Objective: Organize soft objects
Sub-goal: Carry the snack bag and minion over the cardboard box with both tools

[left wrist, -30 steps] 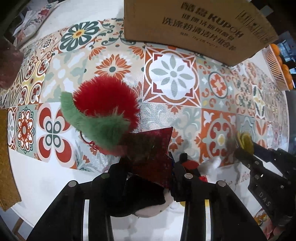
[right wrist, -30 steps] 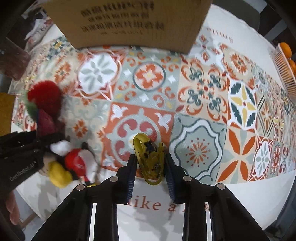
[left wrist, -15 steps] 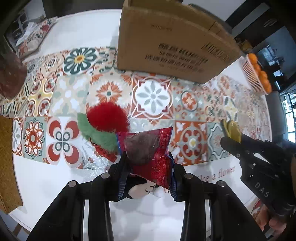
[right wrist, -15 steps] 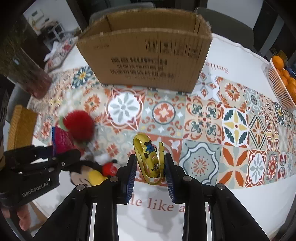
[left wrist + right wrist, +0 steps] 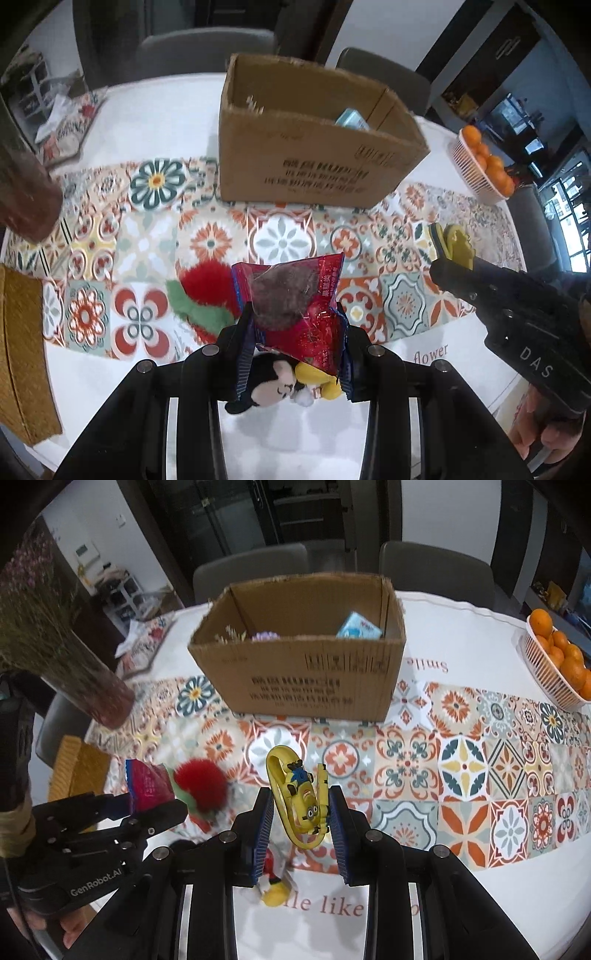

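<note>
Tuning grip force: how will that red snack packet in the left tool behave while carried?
The red snack packet, clamped in the left tool, is probably light and crinkly: thin glossy film, creased. It may flop, since its top stands unsupported above the fingers. The film looks slick, so slipping is possible.

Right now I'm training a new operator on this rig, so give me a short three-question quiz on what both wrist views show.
1. True or false: the left gripper grips a red crinkly plastic snack packet.
2. The right gripper holds: A) an orange, B) a yellow cartoon-print slipper, C) a black-eared mouse plush.
3. Fill in: the fluffy red-and-green pompom toy lies on the ____ table runner, in front of the open brown cardboard box.

Key: 1 true; 2 B; 3 patterned
</note>
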Demonstrator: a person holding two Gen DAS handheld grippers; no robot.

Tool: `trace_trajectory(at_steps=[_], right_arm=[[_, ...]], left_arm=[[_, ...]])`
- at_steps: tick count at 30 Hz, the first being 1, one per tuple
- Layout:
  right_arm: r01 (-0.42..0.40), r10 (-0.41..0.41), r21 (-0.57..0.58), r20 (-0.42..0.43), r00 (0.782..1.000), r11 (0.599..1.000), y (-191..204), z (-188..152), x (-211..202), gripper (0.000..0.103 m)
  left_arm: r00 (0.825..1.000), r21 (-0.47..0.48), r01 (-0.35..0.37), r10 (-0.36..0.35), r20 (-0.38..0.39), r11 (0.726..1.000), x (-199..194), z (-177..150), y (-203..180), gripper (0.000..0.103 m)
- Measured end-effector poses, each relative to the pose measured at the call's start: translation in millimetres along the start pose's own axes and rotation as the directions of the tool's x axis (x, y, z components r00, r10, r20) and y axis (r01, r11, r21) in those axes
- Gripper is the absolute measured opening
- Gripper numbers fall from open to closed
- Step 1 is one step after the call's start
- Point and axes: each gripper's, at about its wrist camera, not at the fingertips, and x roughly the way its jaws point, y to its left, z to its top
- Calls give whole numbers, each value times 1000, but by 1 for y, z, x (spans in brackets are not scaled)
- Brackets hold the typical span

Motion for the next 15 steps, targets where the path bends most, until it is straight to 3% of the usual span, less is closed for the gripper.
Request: trace_trajectory(at_steps=[15], right_arm=[[-67,61,36,156,986,997,-1,30,-33,32]], left_arm=[[987,68,-4,-7,163,998,-37,42,-17,38]])
